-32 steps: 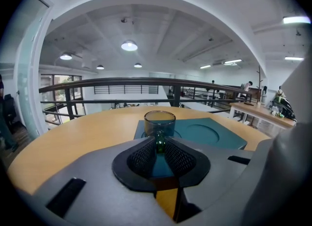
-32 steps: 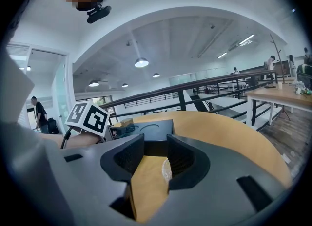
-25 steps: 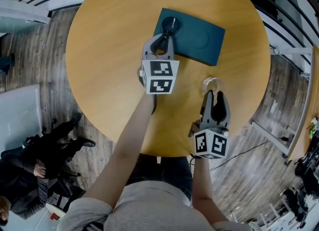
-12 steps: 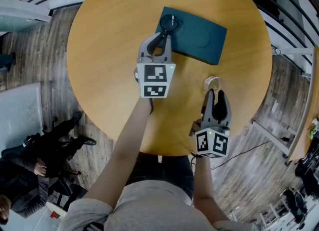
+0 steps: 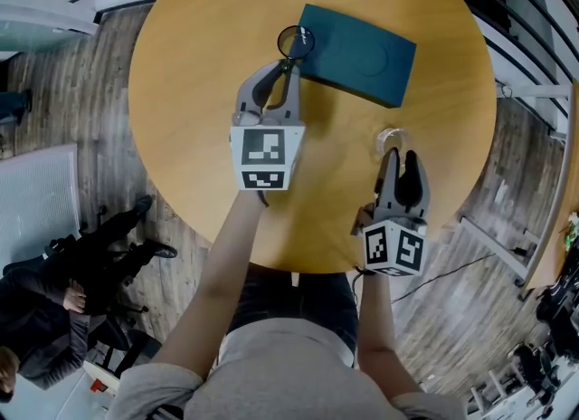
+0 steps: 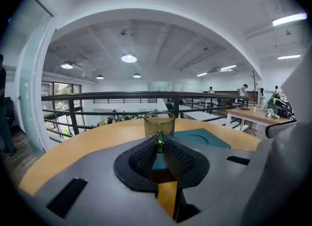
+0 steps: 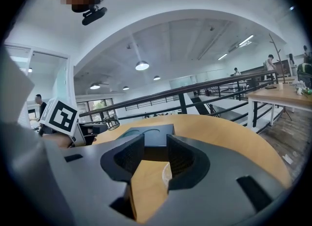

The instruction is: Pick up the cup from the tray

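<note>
The cup [image 5: 294, 42] is a clear glass with a green handle. It hangs at the near left corner of the dark teal tray [image 5: 362, 47], partly over the table. My left gripper [image 5: 291, 63] is shut on the handle. In the left gripper view the cup [image 6: 159, 122] stands upright just past the pads [image 6: 146, 156], which pinch the green handle [image 6: 159, 142]. My right gripper [image 5: 401, 157] rests open on the table, right of the tray. A second clear glass [image 5: 387, 140] sits at its tips, and its rim [image 7: 166, 173] shows beside the right pad.
The round wooden table [image 5: 199, 119] stands by a black railing [image 6: 97, 96]. The table's near edge is close behind the right gripper. A person in black [image 5: 54, 291] is on the floor at lower left. In the right gripper view, the left gripper's marker cube [image 7: 59, 115] is at left.
My left gripper has drawn back and to the left with the cup. The cup has gone from inside the tray to its near left corner. The right gripper has barely moved.
</note>
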A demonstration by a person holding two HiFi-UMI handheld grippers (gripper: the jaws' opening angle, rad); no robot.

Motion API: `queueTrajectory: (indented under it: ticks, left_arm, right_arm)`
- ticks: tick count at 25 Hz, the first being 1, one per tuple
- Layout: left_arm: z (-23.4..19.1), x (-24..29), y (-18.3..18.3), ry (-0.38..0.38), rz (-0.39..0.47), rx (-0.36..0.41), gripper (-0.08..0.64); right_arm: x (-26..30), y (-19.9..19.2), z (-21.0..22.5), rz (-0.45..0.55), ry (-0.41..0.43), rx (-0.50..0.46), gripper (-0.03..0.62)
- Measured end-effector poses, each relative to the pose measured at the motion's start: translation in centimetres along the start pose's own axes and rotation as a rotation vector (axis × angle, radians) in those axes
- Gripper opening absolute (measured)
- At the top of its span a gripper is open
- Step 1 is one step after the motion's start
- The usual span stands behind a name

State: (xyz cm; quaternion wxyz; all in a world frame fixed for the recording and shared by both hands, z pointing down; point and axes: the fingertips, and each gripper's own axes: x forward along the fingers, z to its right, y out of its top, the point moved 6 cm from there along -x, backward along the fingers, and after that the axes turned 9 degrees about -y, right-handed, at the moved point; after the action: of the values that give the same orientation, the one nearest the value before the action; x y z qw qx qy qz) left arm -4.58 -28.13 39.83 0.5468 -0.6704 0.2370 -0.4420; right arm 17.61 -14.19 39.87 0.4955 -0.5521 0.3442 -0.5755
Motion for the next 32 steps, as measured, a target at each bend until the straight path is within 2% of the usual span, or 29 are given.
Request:
queueTrajectory:
  ticks: [6, 16, 27, 32]
  left_arm:
    - [0.6, -3.6, 0.0, 0.026, 0.009, -0.005, 0.044]
    - [1.4, -7.9, -2.3, 0.049, -0.025, -0.017, 0.044]
    - [2.4, -10.2, -6.7, 0.059, -0.111, -0.029, 0.044]
    - [2.5, -10.5, -7.5, 0.051, -0.120, -0.043, 0.044]
  right_arm:
    - [-0.9, -0.1, -0.2, 0.004, 0.018, 0.005, 0.135]
    - [-2.6, -0.8, -1.4, 0.001, 0.039, 0.001, 0.135]
    - [-3.8, -1.9, -1.9, -0.022, 0.045, -0.001, 0.135]
    - [-4.0, -1.9, -2.2, -0.018, 0.044, -0.009, 0.133]
